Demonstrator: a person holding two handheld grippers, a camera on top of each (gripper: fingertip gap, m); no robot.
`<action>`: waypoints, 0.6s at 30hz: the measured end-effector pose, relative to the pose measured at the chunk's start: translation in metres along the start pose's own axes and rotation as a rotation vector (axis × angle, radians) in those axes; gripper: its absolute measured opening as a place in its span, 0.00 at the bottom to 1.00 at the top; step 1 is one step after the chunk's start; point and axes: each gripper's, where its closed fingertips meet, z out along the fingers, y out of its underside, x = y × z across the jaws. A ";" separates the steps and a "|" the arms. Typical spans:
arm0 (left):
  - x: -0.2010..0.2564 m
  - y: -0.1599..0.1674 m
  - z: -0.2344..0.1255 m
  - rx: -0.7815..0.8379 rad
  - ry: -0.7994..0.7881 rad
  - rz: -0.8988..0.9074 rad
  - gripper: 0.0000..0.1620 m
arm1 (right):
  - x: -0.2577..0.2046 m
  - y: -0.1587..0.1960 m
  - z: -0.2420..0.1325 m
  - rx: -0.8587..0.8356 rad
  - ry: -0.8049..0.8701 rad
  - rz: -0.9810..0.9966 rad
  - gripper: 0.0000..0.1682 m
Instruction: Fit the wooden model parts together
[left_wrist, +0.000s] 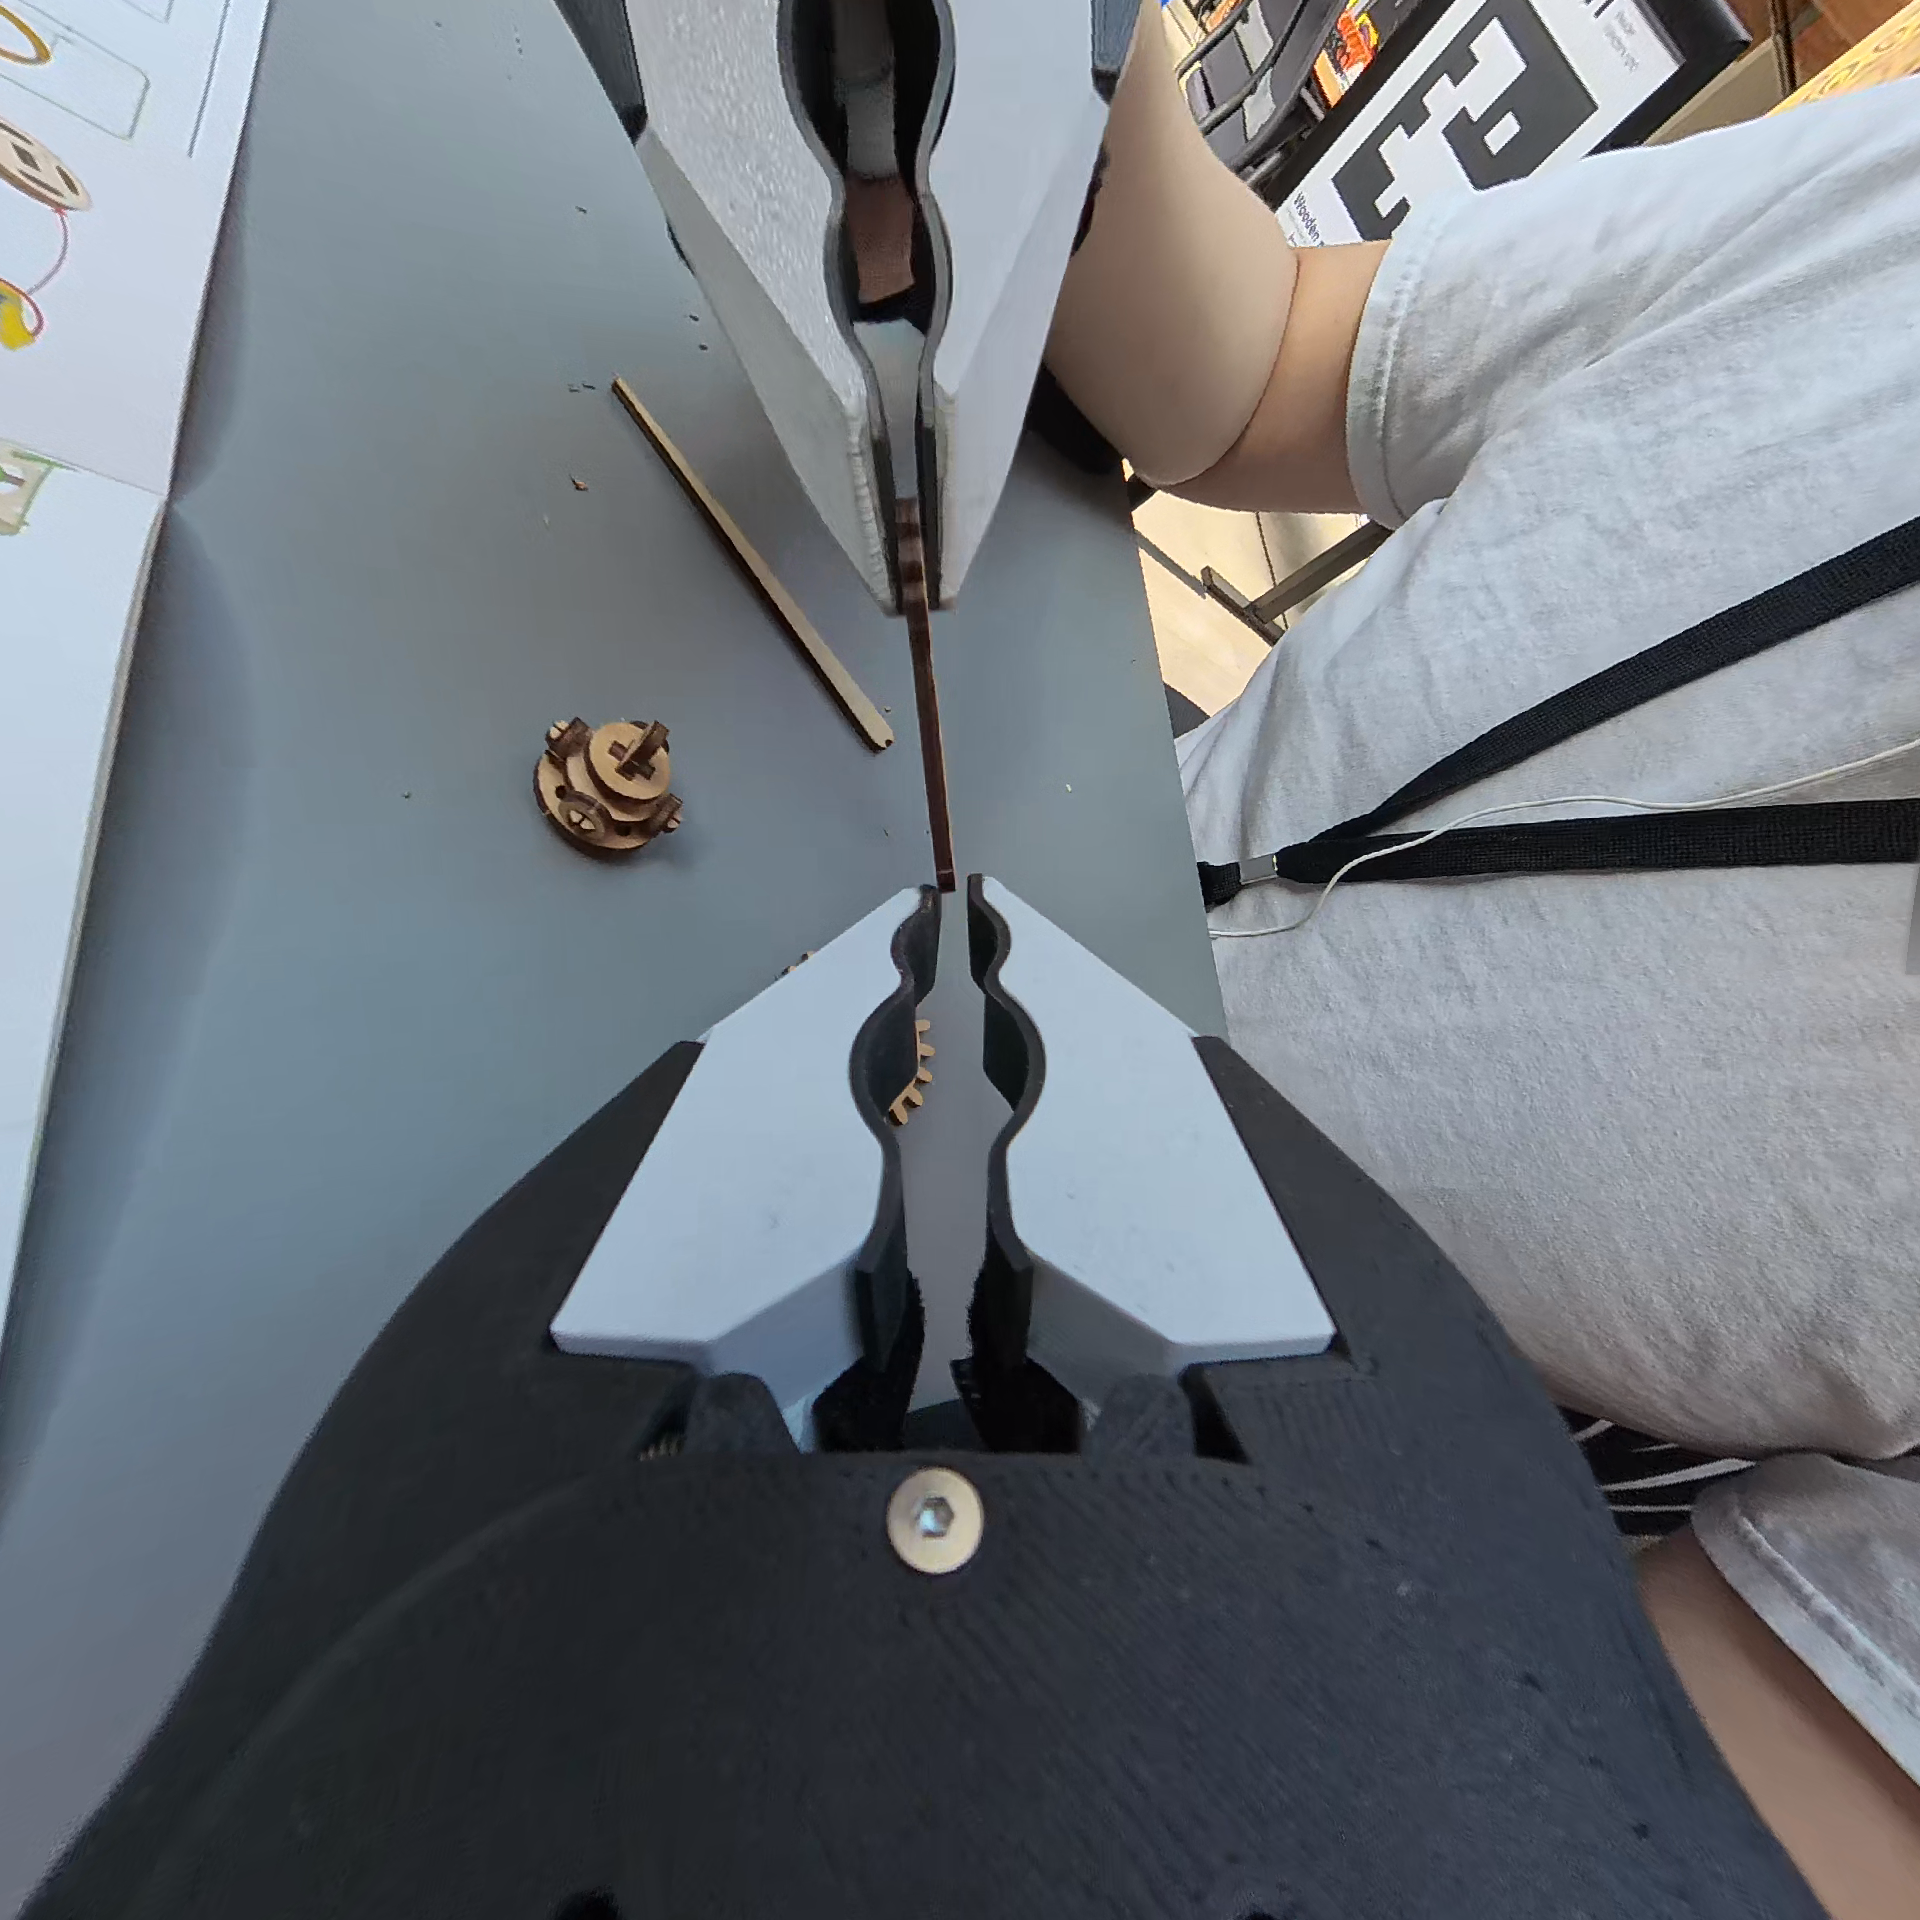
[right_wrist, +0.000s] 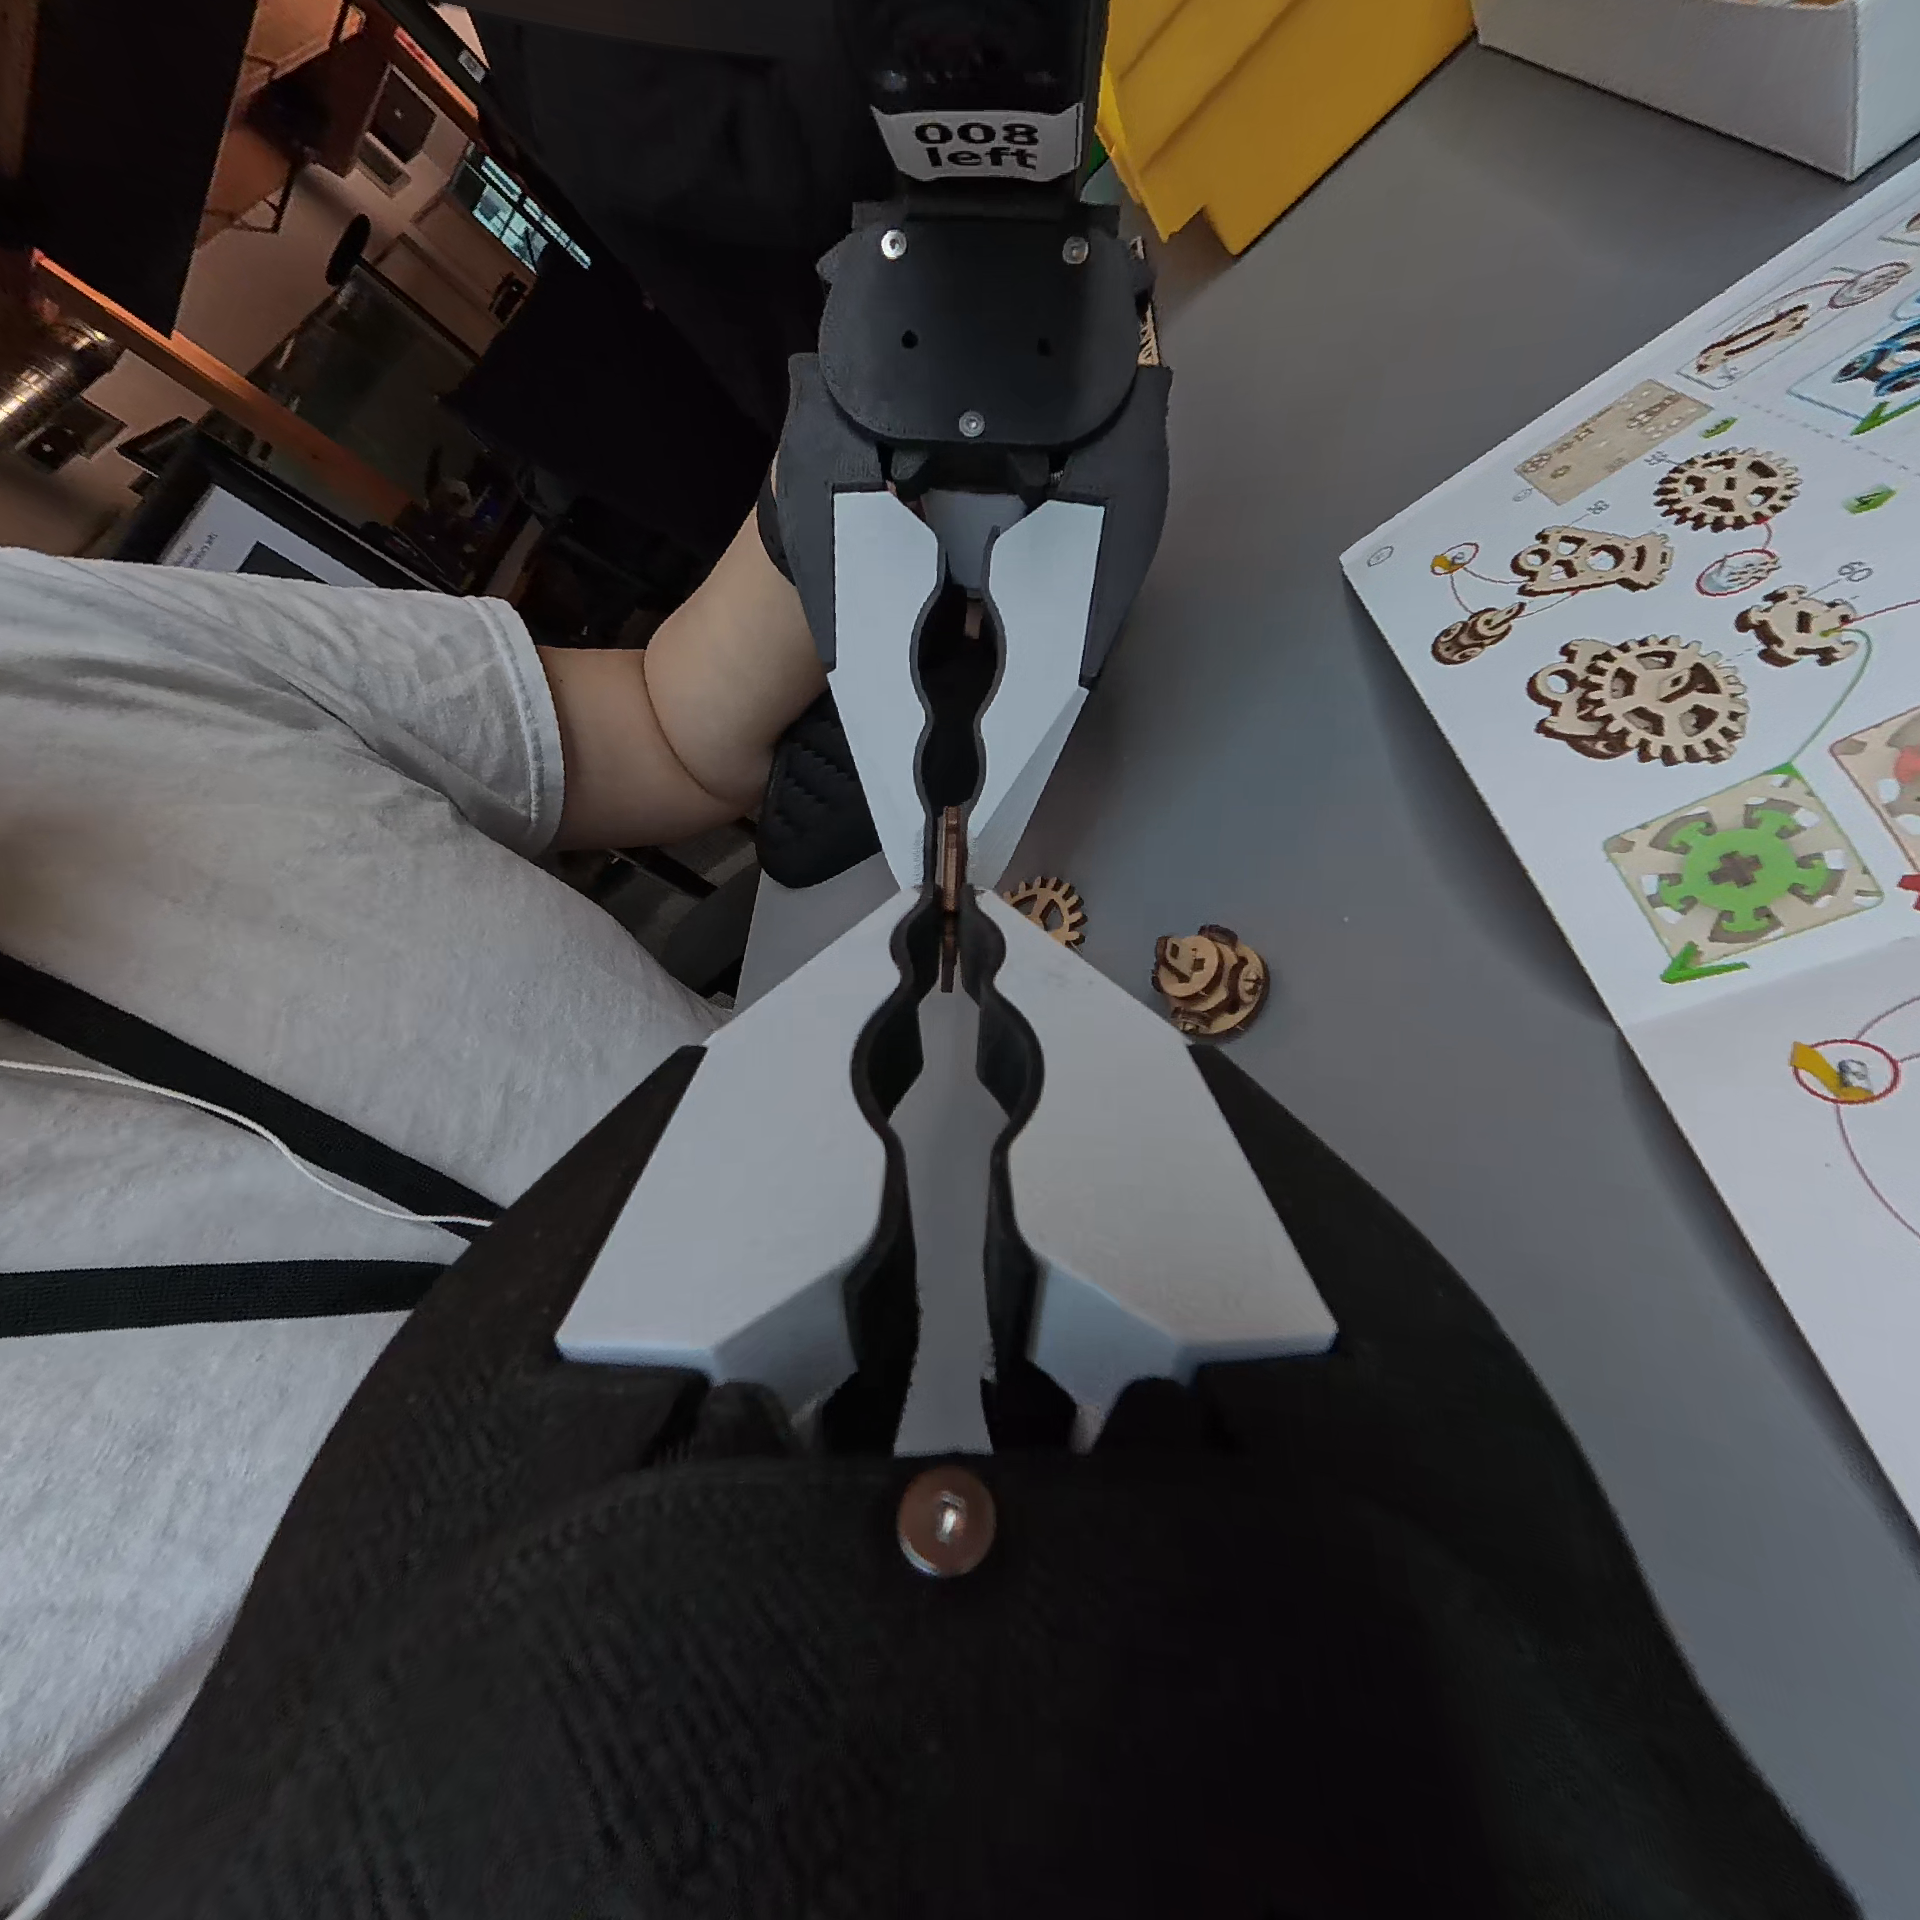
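Left gripper (left_wrist: 948, 896) (jaws ajar) beside table edge (left_wrist: 1164, 665)

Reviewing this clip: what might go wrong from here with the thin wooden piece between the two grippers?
1. The right hand-held gripper pinches only one end of the thin wooden piece, so the long free length may pivot or snap under pressure.
2. Its other end barely reaches the tips of the left hand-held gripper, so a grip there may slip.
3. All this sits near the edge of the table, and a dropped piece might fall off.
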 end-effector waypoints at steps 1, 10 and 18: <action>0.000 0.000 0.000 0.003 0.003 -0.006 0.03 | 0.002 -0.003 -0.003 0.019 0.004 0.005 0.01; -0.011 -0.012 -0.015 0.086 -0.074 0.041 0.02 | 0.011 -0.033 -0.032 0.228 0.030 0.001 0.00; -0.016 -0.041 -0.034 0.283 -0.114 0.062 0.16 | 0.015 -0.030 -0.029 0.238 -0.019 0.052 0.01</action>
